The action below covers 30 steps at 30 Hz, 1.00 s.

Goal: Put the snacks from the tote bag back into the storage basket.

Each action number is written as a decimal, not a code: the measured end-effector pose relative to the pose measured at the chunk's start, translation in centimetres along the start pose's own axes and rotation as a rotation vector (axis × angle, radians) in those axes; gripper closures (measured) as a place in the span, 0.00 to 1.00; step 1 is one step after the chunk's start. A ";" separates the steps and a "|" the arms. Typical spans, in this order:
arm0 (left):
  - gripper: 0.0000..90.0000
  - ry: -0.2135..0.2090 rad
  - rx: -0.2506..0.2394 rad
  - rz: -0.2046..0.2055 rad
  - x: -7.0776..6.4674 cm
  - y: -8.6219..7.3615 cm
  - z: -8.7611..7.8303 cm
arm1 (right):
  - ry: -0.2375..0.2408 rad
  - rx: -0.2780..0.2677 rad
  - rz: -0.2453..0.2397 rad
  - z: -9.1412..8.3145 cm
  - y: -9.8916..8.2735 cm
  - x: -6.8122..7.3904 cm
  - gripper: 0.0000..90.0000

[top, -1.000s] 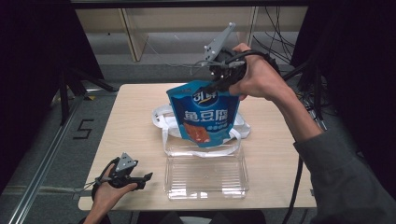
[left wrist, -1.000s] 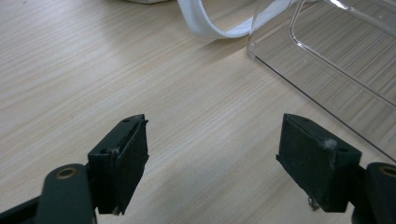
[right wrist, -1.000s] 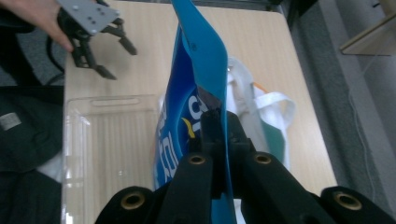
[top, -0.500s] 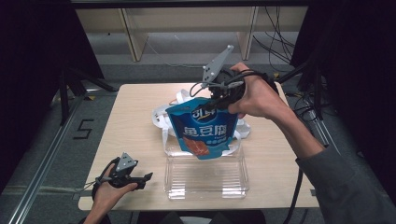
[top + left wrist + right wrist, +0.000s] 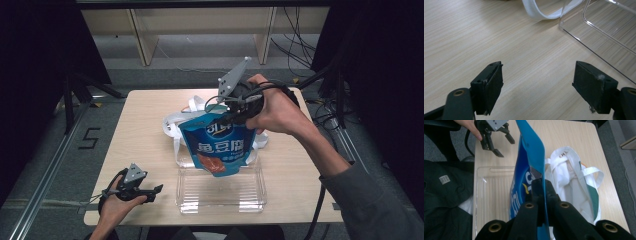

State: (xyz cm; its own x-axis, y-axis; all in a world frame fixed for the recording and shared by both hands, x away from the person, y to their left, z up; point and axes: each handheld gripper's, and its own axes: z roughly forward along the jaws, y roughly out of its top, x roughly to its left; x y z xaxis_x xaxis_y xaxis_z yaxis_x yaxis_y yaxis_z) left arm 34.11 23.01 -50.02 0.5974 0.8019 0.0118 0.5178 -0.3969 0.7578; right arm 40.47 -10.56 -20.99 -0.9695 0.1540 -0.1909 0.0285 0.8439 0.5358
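My right gripper (image 5: pixel 235 114) pinches the blue snack pouch (image 5: pixel 220 145) by its top edge, hanging over the clear tray (image 5: pixel 220 192); out of the white tote bag (image 5: pixel 180 122), not yet set down. Left gripper (image 5: pixel 150 190) idles open beside the tray.

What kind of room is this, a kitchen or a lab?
Probably a lab or recording room, not a kitchen: a lone wooden table on a taped, numbered floor, loose cables behind it, and a hand-held right gripper lifting a blue snack pouch.
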 end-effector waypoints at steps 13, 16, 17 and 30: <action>0.26 -0.001 -0.001 -0.004 -0.1 0.0 0.0 | 0.051 -0.005 -0.028 0.7 -0.2 0.7 1.00; 0.26 -0.005 0.007 -0.002 0.0 0.0 0.0 | 0.039 -0.002 -0.034 1.0 -0.4 0.8 1.00; 0.26 0.001 0.003 0.001 -0.1 0.0 0.0 | 0.054 0.000 -0.030 1.2 -0.5 0.8 1.00; 0.26 -0.012 0.006 -0.006 -0.1 0.0 0.0 | 0.067 0.014 -0.022 3.7 -1.9 0.3 1.00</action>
State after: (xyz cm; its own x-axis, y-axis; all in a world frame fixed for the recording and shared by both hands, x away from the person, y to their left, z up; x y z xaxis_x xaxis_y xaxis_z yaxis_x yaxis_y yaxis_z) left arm 34.07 22.92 -50.03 0.6017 0.7987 -0.0003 0.5250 -0.3952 0.7538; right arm 40.98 -10.19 -25.07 -0.9840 0.1009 -0.1466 0.0100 0.8539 0.5204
